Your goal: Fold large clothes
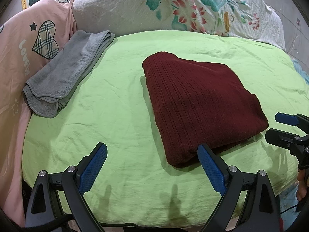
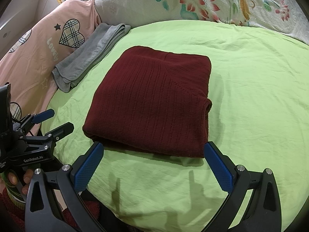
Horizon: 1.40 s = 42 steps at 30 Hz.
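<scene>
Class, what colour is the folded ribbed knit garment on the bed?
Dark maroon folded ribbed knit garment, clearest in the right wrist view.

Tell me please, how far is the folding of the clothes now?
Done: the dark red ribbed knit sweater lies folded into a compact rectangle on the light green bedsheet; the grey terry towel is folded too. In hand: nothing; the left gripper and right gripper have open, empty jaws. Left: apparently nothing.

A folded sweater [image 2: 150, 104] lies mid-bed on the sheet [image 2: 251, 96], a folded towel [image 2: 90, 58] to its left, pillows [image 2: 212, 0] behind it.
</scene>
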### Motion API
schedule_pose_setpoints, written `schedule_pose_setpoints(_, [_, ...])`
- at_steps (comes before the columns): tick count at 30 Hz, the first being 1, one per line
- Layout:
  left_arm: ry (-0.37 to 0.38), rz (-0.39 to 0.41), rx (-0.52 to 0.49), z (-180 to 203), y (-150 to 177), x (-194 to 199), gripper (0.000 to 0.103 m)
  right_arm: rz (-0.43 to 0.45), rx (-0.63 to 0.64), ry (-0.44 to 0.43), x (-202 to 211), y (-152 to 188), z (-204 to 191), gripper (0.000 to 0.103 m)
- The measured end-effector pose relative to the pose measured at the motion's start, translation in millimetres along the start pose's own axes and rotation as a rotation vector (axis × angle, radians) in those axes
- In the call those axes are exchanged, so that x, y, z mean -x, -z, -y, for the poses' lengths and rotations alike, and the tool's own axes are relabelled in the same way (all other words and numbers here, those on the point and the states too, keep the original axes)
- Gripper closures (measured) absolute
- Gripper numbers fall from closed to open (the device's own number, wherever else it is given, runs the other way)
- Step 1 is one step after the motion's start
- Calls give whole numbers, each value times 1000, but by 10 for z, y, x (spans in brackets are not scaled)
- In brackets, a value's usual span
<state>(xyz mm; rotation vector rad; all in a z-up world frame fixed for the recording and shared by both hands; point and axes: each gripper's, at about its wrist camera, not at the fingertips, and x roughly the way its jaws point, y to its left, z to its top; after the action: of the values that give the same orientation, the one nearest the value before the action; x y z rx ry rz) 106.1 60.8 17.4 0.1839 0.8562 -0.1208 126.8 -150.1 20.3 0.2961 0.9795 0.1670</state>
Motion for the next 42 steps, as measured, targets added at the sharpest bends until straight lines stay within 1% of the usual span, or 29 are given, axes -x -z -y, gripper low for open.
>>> schedule_pose_setpoints(28, [3, -2, -1, 37, 3, -6, 8, 0, 3, -3, 6, -7, 4, 0])
schedule_pose_setpoints(42, [1, 2, -8, 4, -99, -76, 8, 2, 1, -10, 10, -43, -53, 0])
